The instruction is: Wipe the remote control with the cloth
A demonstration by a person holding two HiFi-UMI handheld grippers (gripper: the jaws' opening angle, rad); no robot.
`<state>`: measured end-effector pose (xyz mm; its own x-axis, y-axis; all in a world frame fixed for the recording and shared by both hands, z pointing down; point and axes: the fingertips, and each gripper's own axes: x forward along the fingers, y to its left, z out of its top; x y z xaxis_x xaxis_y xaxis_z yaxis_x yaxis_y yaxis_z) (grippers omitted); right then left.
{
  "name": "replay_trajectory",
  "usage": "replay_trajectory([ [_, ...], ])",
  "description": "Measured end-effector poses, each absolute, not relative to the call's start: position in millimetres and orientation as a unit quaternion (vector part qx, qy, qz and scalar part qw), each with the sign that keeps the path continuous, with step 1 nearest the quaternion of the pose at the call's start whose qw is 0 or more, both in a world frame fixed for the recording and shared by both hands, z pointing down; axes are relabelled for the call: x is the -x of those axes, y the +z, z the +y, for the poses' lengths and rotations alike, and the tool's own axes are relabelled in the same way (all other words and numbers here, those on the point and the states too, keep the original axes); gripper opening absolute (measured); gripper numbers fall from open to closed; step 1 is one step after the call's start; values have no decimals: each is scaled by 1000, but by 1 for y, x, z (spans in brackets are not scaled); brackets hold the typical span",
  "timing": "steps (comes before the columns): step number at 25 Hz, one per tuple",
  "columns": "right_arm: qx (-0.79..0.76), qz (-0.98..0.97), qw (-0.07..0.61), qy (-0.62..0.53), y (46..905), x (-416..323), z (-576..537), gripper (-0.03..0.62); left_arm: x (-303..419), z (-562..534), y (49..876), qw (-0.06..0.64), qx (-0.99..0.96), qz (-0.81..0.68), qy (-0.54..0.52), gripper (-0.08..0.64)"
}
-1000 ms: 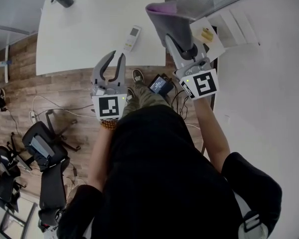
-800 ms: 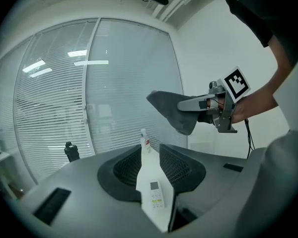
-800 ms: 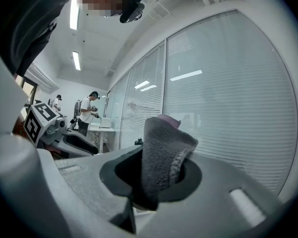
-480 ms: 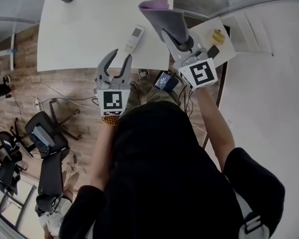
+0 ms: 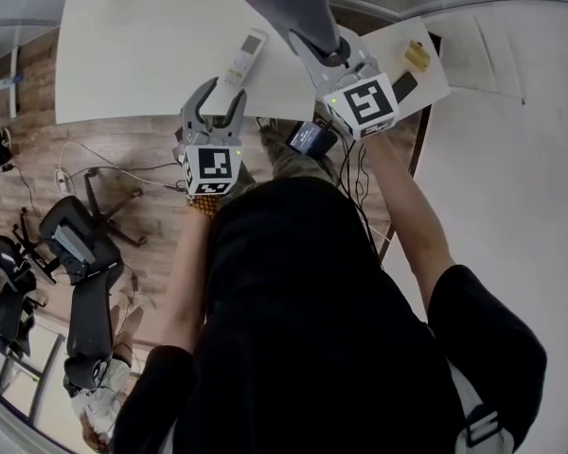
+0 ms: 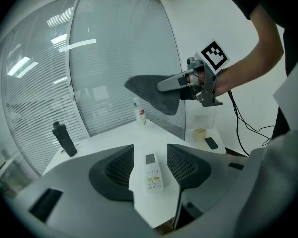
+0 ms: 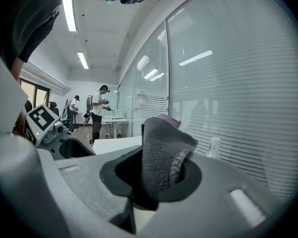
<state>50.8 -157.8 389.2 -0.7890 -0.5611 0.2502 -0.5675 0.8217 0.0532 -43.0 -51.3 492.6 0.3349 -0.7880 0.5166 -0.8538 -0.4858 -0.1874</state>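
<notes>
The left gripper point(image 6: 150, 168) has its jaws set wide with nothing between the pads. They have just been opening, from a narrow gap a second ago to this broad one. In its own view the remote control point(image 6: 151, 171) shows in the gap, lying lengthwise with its screen at the far end. The head view shows it just beyond the fingertips and not yet between them. It lies flat on the white counter point(image 5: 133, 60), close to the near edge. The gripper has also come down and forward since the earlier head views, where it hung over the floor, short of the counter edge.

The right gripper point(image 7: 159, 180) is clamped on the cloth point(image 7: 165, 150), a grey fold that stands up out of its jaws (a purple side shows at the top). It too has dropped, and in the head view it now holds the cloth over the counter, just right of the remote control and clear of it.

Farther out, a dark bottle point(image 6: 64, 139) stands at the far left of the counter, well apart from the work.

My reading is that wiping has not begun. Widening the left jaws while lowering them over the remote control suggests that the left gripper is about to steady or lift it. The cloth would then be brought across it.
</notes>
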Motion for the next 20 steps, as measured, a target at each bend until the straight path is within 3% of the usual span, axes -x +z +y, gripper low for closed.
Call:
replay_trajectory([
  [9, -261, -949, 175, -2, 439, -22, -167, 69, 53, -55, 571, 145, -820, -468, 297, 276],
  [20, -222, -936, 272, 24, 524, -1, -181, 69, 56, -62, 632, 196, -798, -478, 312, 276],
])
